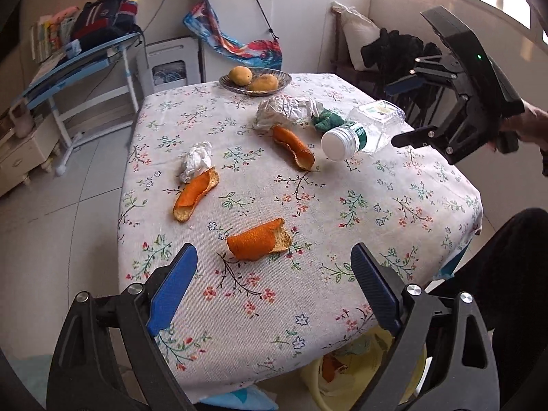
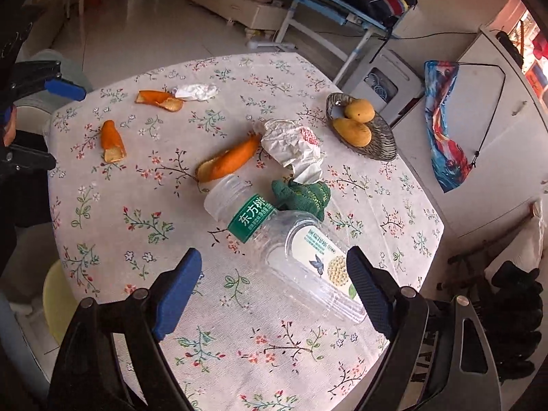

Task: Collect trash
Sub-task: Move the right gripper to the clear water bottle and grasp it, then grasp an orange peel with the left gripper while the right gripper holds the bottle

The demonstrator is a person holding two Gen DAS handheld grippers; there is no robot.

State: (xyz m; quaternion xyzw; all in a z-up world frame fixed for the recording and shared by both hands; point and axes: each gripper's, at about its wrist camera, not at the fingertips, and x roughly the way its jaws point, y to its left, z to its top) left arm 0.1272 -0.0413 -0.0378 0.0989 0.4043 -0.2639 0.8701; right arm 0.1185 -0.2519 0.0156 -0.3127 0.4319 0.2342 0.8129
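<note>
Blue-padded left tongs point(image 1: 274, 267) hung wide open above the near edge of the tabletop point(image 1: 394, 185), empty, with one orange peel point(image 1: 259, 239) just beyond the tips, probably the nearest piece of trash to take. Right tongs point(image 2: 274, 281) were also spread open and held nothing; the clear bottle point(image 2: 284, 239) lay on its side between the fingers, near the right one, so a grasp on it looked likely. Two more peels, a crumpled tissue point(image 1: 196, 161), a paper wrapper point(image 1: 284, 109) and a green cloth point(image 1: 327, 120) lay scattered. A yellow bin point(image 1: 342, 376) under the table edge already held scraps, likely the drop point. Mangoes point(image 2: 356, 120) sat in a dish point(image 2: 387, 144), not trash.
</note>
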